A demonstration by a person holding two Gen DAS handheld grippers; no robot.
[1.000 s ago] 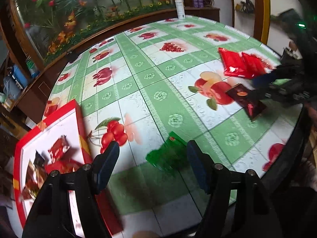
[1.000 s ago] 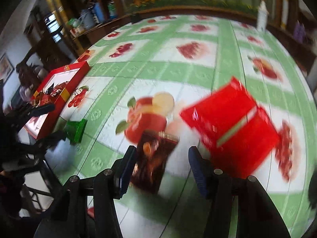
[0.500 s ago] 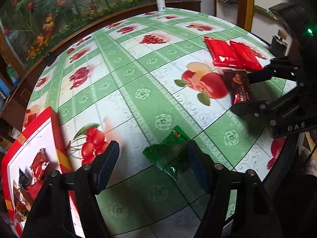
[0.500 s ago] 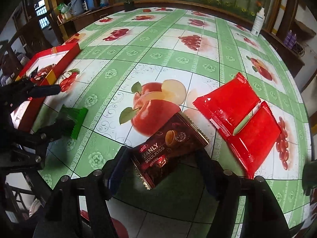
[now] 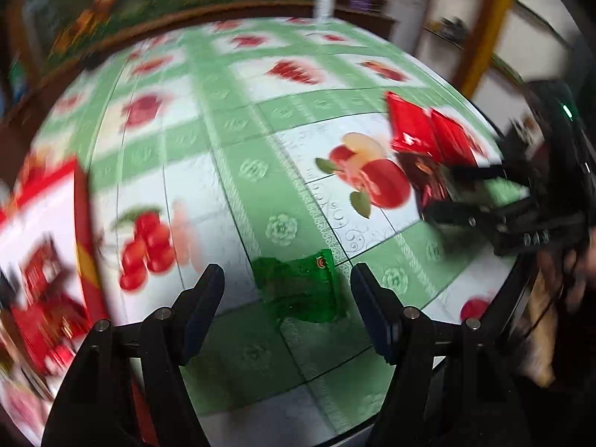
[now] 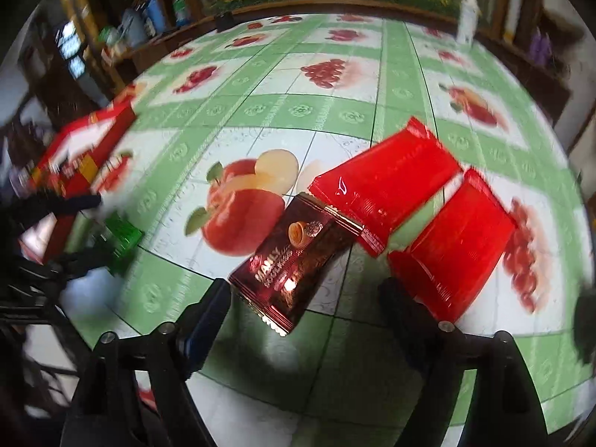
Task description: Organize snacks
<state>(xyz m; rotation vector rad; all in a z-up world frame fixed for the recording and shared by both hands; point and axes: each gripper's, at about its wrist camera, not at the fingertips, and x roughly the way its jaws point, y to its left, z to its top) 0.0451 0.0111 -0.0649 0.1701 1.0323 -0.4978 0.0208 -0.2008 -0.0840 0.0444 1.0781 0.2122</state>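
Note:
A green snack packet (image 5: 300,287) lies flat on the fruit-print tablecloth, between the fingers of my left gripper (image 5: 287,290), which is open and not touching it. A dark brown snack packet (image 6: 298,257) lies on the table with its near end between the fingers of my right gripper (image 6: 305,301). Those jaws are opening and the pads stand clear of the packet. Two red packets (image 6: 383,182) (image 6: 454,253) lie just beyond and to the right of the brown one. A red-rimmed box (image 5: 83,223) holding several snacks sits at the table's left.
A white bottle (image 6: 467,18) stands at the far edge of the table, before a wooden ledge with flowers. The table's near edge (image 5: 480,320) runs close under both grippers. Shelves with clutter stand beyond the left side.
The right jaws have spread much wider around the brown packet, which has settled flat. The left gripper has rolled and tilted, and the green packet now sits squarely between its fingers.

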